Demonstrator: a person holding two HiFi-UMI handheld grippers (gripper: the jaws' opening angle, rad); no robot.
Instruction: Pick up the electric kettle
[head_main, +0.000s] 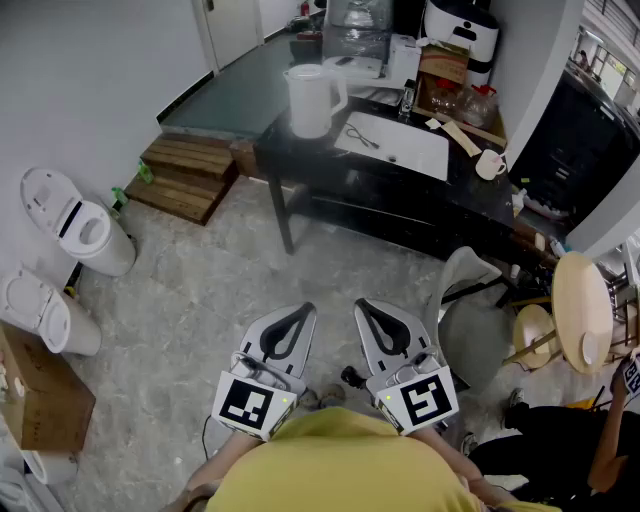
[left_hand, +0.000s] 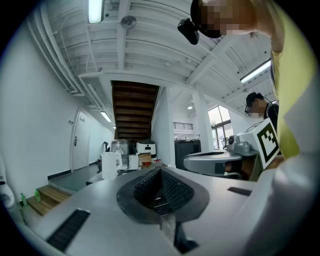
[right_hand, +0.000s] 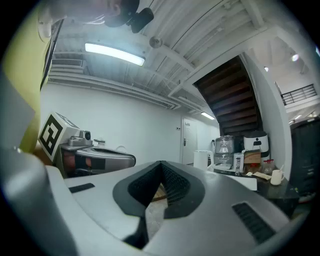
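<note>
We are holding the left gripper (head_main: 304, 310) and right gripper (head_main: 363, 305) side by side, well before the table (head_main: 300, 150); the electric kettle (head_main: 312, 98) is standing on its left end, a mug (head_main: 491, 165) on its right.

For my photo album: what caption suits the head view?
Shut and empty, the left tongs and right tongs point toward the white electric kettle on the dark table.

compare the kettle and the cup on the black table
Size: the kettle is far taller and wider than the cup. Place: in the head view the kettle stands at the table's left end, the cup near its right end. Top: the kettle's looks closed by a lid; the cup's is open. Both are white and upright.
</note>
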